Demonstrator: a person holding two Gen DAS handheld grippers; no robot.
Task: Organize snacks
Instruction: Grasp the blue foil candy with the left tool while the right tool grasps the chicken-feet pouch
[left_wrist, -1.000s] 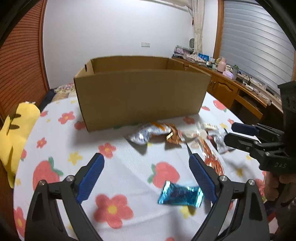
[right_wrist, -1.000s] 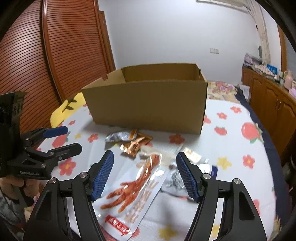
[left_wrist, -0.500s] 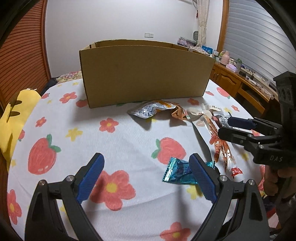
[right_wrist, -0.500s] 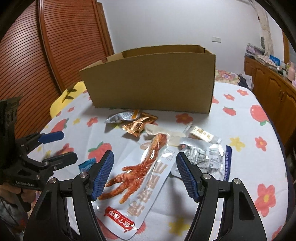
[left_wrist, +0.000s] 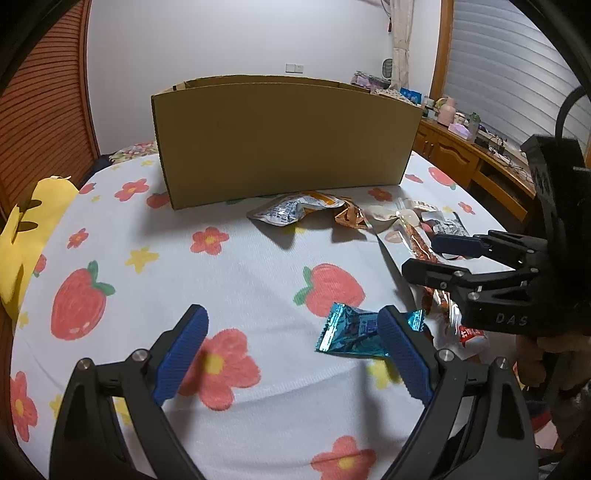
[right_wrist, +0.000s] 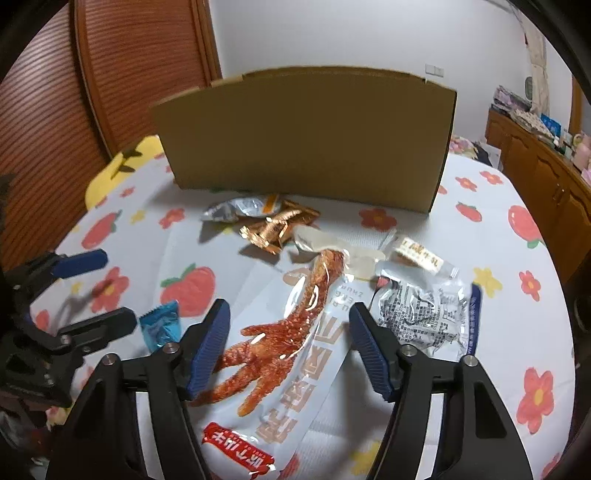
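An open cardboard box (left_wrist: 284, 136) stands at the back of the table; it also shows in the right wrist view (right_wrist: 306, 136). My left gripper (left_wrist: 291, 332) is open low over the tablecloth, its right finger just in front of a blue foil candy (left_wrist: 354, 332). My right gripper (right_wrist: 290, 332) is open and straddles a chicken-foot snack pack (right_wrist: 295, 332). A silver packet (right_wrist: 428, 314) lies right of it. A silver-orange pouch (right_wrist: 240, 208), a copper wrapper (right_wrist: 277, 229) and a small white packet (right_wrist: 421, 254) lie before the box.
The round table has a white cloth with strawberries and flowers (left_wrist: 147, 258). A yellow plush (left_wrist: 22, 236) lies at its left edge. A wooden sideboard with clutter (left_wrist: 480, 147) stands to the right. Each gripper shows in the other's view.
Both grippers have dropped lower and moved closer to the table. The blue candy now sits by my left gripper's right finger; the chicken-foot pack now lies between my right fingers.
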